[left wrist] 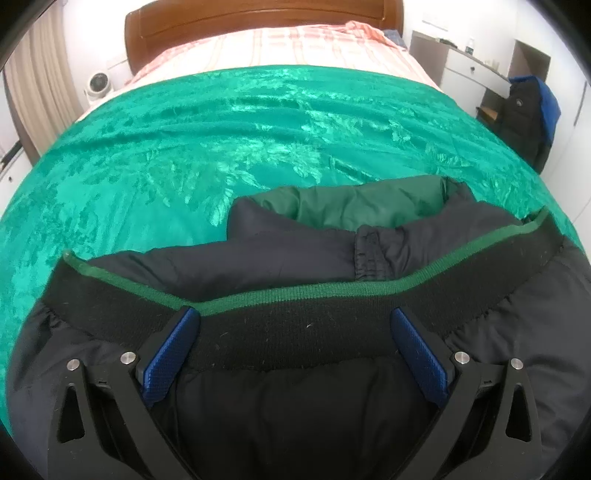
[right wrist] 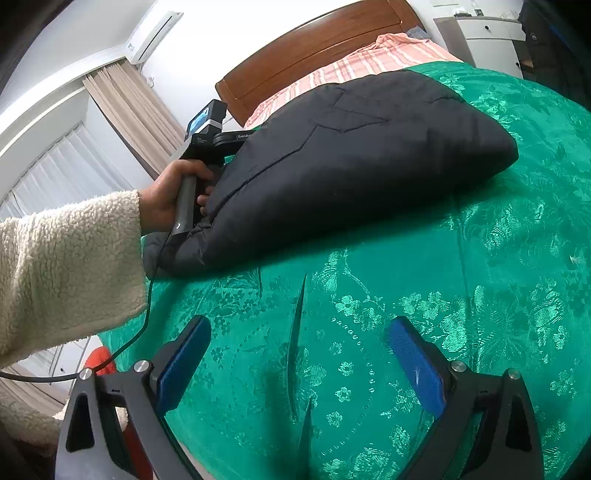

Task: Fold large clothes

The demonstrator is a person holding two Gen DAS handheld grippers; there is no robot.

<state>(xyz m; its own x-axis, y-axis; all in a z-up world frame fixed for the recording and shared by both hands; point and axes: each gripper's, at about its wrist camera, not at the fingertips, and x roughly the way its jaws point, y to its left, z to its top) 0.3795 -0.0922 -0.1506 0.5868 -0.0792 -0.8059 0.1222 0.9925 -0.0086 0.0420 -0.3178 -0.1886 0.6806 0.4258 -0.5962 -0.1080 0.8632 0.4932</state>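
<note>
A dark navy puffer jacket point(left wrist: 295, 398) with a black ribbed hem edged in green point(left wrist: 303, 325) and green lining point(left wrist: 354, 206) lies folded on the green bedspread point(left wrist: 184, 155). My left gripper point(left wrist: 295, 325) is open, its blue pads point(left wrist: 173, 354) spread over the hem band. In the right wrist view the jacket point(right wrist: 351, 162) is a puffy folded bundle. A hand in a cream fleece sleeve point(right wrist: 66, 266) holds the left gripper's handle point(right wrist: 188, 199) at its left end. My right gripper point(right wrist: 299, 339) hangs open over bare bedspread point(right wrist: 406, 277), well short of the jacket.
The bed has a wooden headboard point(left wrist: 258, 18) and a pink plaid sheet point(left wrist: 280, 40) beyond the green cover. A dark coat hangs on a chair point(left wrist: 524, 110) by a white desk at right. Curtains point(right wrist: 125, 110) and a small fan point(left wrist: 98, 85) stand at left.
</note>
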